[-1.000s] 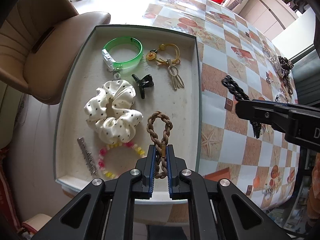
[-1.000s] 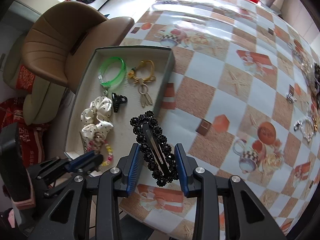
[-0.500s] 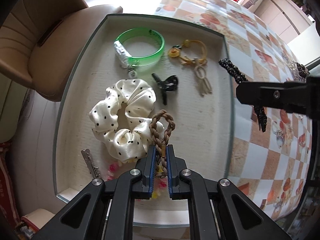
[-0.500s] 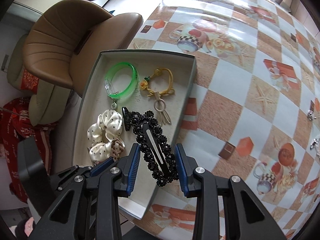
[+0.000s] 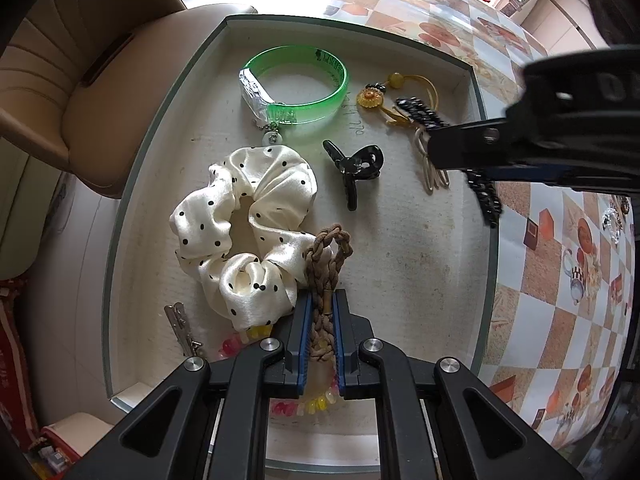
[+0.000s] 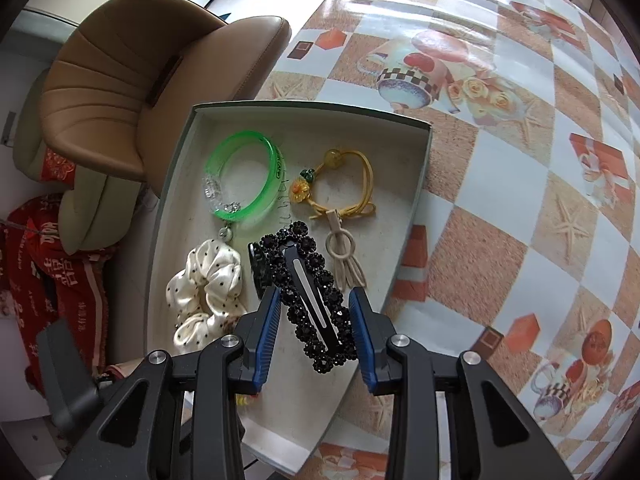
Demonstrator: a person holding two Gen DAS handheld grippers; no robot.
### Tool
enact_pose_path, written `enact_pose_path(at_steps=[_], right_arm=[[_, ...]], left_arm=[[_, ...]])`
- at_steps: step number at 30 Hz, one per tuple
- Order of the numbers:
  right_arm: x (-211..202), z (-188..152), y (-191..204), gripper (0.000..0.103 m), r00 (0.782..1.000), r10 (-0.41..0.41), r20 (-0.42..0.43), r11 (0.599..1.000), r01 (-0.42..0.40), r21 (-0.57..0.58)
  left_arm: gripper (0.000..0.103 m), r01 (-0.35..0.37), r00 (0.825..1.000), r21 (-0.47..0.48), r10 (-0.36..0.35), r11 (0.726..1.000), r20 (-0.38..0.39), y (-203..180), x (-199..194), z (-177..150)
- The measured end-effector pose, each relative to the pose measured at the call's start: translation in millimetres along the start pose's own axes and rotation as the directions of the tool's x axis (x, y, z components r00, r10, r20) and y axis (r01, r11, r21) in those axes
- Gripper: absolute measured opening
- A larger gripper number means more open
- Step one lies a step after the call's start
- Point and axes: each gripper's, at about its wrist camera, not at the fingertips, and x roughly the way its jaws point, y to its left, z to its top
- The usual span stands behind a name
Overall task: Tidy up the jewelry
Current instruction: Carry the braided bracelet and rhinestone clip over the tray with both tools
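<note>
Tabletop point(image 6: 520, 208): checked orange-and-white oilcloth printed with cups and starfish; a tan padded chair point(image 6: 132, 76) stands at its edge.

Shallow grey-rimmed rectangular tray point(image 5: 420, 264): rests on the tabletop and carries the sorted pieces.

My left tongs point(image 5: 320, 320): pointing straight down over the tray's near end, pinched nearly closed on a brown braided cord loop point(image 5: 326, 264), whose free end lies against the scrunchie.

My right tongs point(image 6: 314, 320): partly closed on a black beaded snap hair clip point(image 6: 310, 292), held above the tray's right half.

White satin scrunchie with black dots point(image 5: 244, 232): in the tray's left middle.

Translucent green plastic bangle point(image 5: 296, 84): at the far end.

Yellow elastic hair tie with a sunflower charm point(image 5: 376, 94): right of the bangle.

Small black claw clip point(image 5: 354, 168): centre of the tray.

Pink-and-yellow bead bracelet point(image 5: 240, 344): mostly hidden under scrunchie and tongs; I think it is a bracelet.

Small silver metal hair clip point(image 5: 180, 328): near-left corner.
</note>
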Motion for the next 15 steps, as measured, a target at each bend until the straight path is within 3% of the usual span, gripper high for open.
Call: enact_pose_path(at_steps=[15], right_arm=[[40.7, 2.6, 11.2, 0.039, 0.998, -0.039, -0.057, 0.999, 0.039, -0.015]], left_arm=[[0.013, -0.031, 0.999, 0.016, 0.031, 0.999, 0.012, -8.7, 2.0, -13.1]])
